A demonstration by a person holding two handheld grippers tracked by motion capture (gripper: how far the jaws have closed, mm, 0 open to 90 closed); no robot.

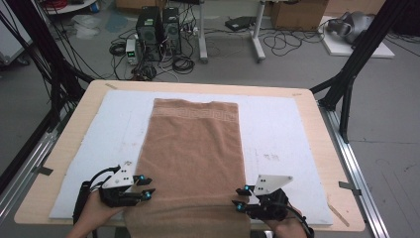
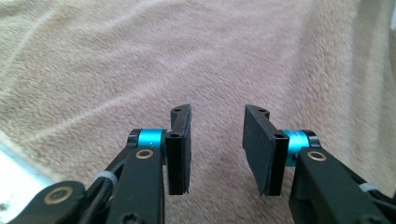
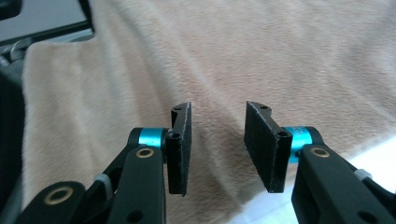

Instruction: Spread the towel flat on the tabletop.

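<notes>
Two handheld black two-jaw grippers at the bottom of the high view — left gripper on the left edge of the long brown terry towel, right gripper on its right edge. Towel spread down the middle of the white foam mat on the pale wooden table, near end hanging off the lower edge. Seen closer in both gripper views: jaws parted, nothing pinched, fuzzy pile beneath. Woven key-pattern band near the far hem; no readable writing.
</notes>
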